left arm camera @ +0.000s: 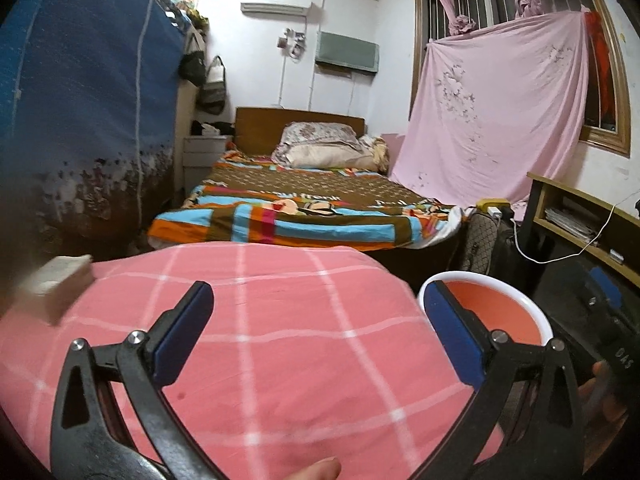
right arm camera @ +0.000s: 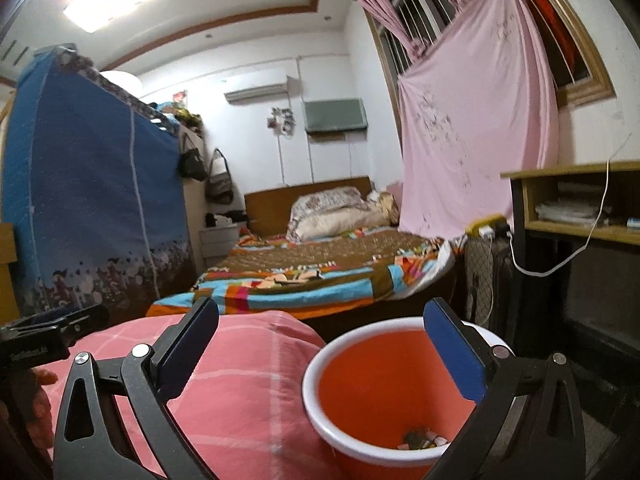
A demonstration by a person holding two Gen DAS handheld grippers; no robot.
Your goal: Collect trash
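Observation:
A red bin with a white rim stands right of a surface under pink checked cloth. Small bits of trash lie at the bin's bottom. My right gripper is open above the bin's near edge, nothing between its fingers. My left gripper hangs open over the pink cloth, also with nothing in it; the bin is behind its right finger. A pale blurred block rests at the cloth's left edge. Each view catches the other gripper: the right one, the left one.
Behind the cloth is a bed with a colourful quilt. A blue fabric wardrobe stands on the left. A pink sheet hangs over the window, and a wooden desk with a white cable stands at the right.

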